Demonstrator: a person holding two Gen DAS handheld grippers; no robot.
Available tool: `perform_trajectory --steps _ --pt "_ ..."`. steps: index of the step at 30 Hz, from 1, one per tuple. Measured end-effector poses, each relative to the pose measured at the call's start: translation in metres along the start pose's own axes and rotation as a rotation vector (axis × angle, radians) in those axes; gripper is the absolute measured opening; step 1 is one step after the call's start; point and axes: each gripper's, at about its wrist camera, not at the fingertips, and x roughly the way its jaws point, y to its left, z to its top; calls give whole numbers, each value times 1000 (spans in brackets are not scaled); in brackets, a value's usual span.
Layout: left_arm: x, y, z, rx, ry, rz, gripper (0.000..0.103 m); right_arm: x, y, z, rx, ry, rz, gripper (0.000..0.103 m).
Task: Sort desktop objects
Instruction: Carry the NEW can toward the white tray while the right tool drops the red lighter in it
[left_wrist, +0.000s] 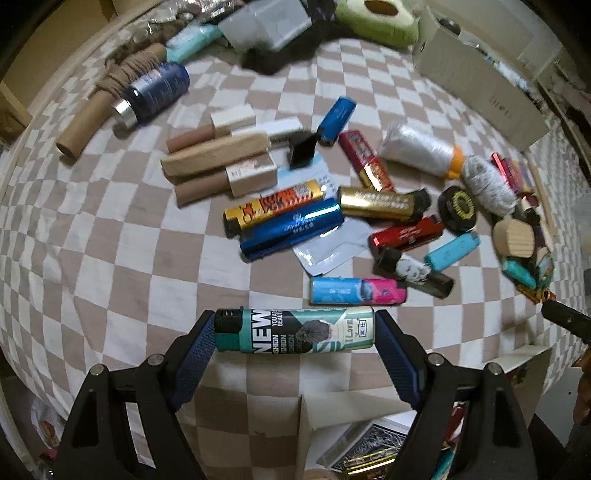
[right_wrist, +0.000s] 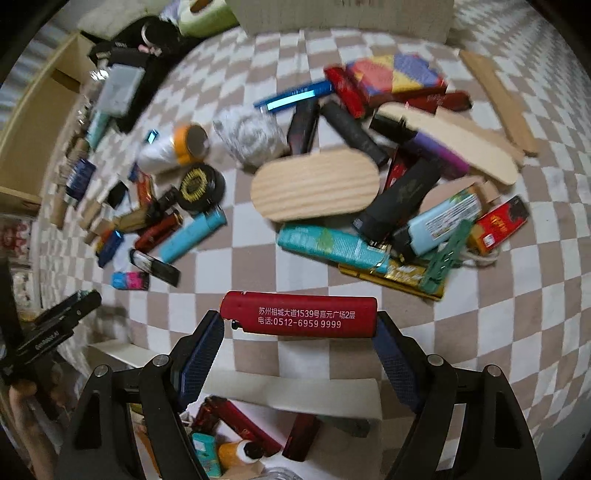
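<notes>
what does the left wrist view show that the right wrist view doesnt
Only the left wrist view: the left gripper shut on a teal lighter printed NEW, and a cardboard tube. Only the right wrist view: the right gripper shut on a red lighter, and an oval wooden piece. Both: the checkered cloth, the black round tin and the white thread spool.

Open checkered worktop (left_wrist: 74, 229) stretches wide on the left tongs' (left_wrist: 295, 332) left side, nothing lying there. Straight ahead, the pink-and-blue lighter (left_wrist: 358, 291) sits close, with the lighter heap (left_wrist: 295, 221) packed behind it. Over by the right tongs (right_wrist: 299, 321), a bare strip runs ahead before the teal packet (right_wrist: 332, 245) and wooden oval (right_wrist: 314, 184) block the way.
</notes>
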Motion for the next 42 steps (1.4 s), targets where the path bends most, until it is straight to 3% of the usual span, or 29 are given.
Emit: perform_trajectory --steps 4,9,15,21,28,42 --pt "14 -16 -33 6 -57 -21 84 14 50 27 14 -69 49 82" --pt "-3 -34 -38 20 -101 -76 84 -15 59 21 11 -141 132 82" --pt "-24 -44 -49 48 -140 -143 84 -36 65 2 -18 -158 203 82" --pt "-39 -63 -71 130 -133 -204 84 -24 80 -24 -84 -69 245 82" --pt "-29 -86 -90 214 -85 -212 84 9 94 -53 -139 77 258 82" --pt "-23 -88 -101 262 -62 -176 84 60 90 -52 -116 165 119 82"
